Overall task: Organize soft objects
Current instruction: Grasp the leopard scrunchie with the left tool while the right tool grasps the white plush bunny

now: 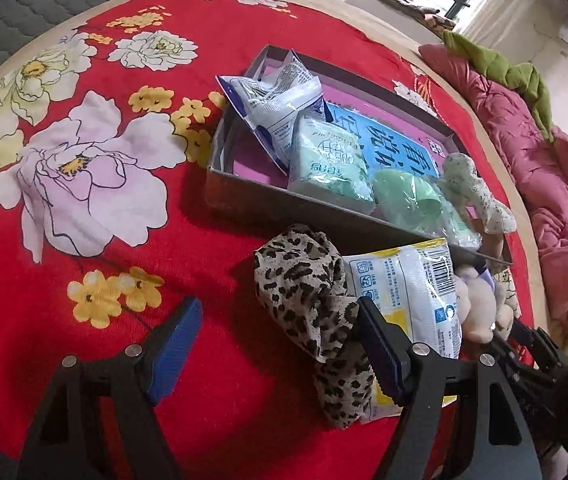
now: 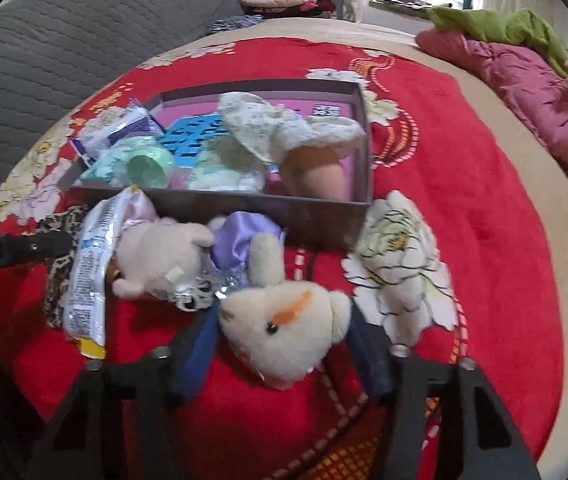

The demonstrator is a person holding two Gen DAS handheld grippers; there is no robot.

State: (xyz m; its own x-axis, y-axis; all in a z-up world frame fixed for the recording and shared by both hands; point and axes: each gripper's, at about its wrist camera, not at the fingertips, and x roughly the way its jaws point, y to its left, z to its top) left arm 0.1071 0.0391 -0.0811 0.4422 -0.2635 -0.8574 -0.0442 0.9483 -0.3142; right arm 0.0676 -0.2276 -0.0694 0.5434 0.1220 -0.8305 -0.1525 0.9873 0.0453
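Note:
A shallow grey box (image 1: 268,208) on the red flowered bedspread holds several soft packs and a floral cloth doll (image 2: 268,132). In front of the box lie a leopard-print cloth (image 1: 308,292), a white and yellow tissue pack (image 1: 408,288) and a plush doll in a purple dress (image 2: 164,260). My left gripper (image 1: 278,308) is open low over the leopard cloth, its right pad against the cloth's edge. My right gripper (image 2: 284,320) has its blue pads on both sides of the cream plush toy's head (image 2: 284,328), and they appear to press it.
A pink quilt (image 2: 524,92) with a green cloth on top lies along the bed's right edge. A grey quilted mattress (image 2: 84,28) stands to the left, and folded clothes sit by the window behind. Bare red bedspread (image 1: 104,160) stretches left of the box.

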